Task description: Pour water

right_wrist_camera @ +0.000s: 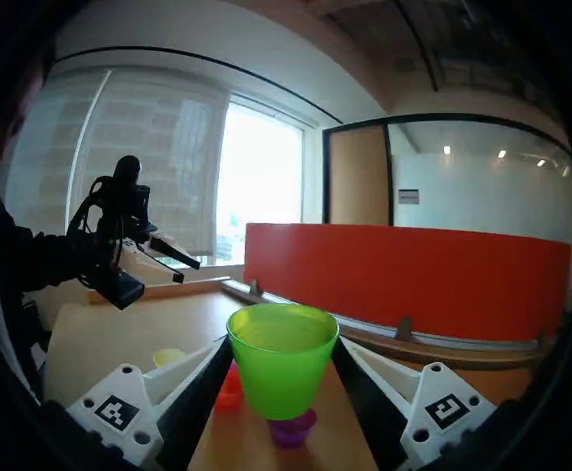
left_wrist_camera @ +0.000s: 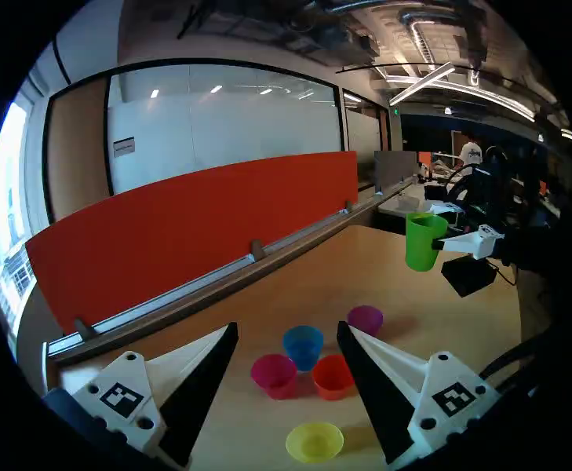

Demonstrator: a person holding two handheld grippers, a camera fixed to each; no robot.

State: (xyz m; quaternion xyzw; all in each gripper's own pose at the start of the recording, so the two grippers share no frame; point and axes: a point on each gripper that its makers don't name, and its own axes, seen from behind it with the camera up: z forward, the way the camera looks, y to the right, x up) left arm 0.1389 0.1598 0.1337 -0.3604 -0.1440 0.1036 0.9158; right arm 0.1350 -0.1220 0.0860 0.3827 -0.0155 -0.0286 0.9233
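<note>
the right gripper (right_wrist_camera: 282, 343) squeezed the green cup (right_wrist_camera: 282, 373) from both sides, up in the air over the wooden table (left_wrist_camera: 435, 314). the left gripper (left_wrist_camera: 286, 326) had its jaws spread wide, holding nothing, above a blue cup (left_wrist_camera: 303, 345), pink cup (left_wrist_camera: 275, 374), orange cup (left_wrist_camera: 333, 375), purple cup (left_wrist_camera: 365, 319) and yellow cup (left_wrist_camera: 315, 441). a red wall (left_wrist_camera: 183, 228) stood behind.

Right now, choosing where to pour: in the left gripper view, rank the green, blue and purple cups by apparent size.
1. green cup, though farthest away.
2. blue cup.
3. purple cup, farther back than the blue, so uncertain.
</note>
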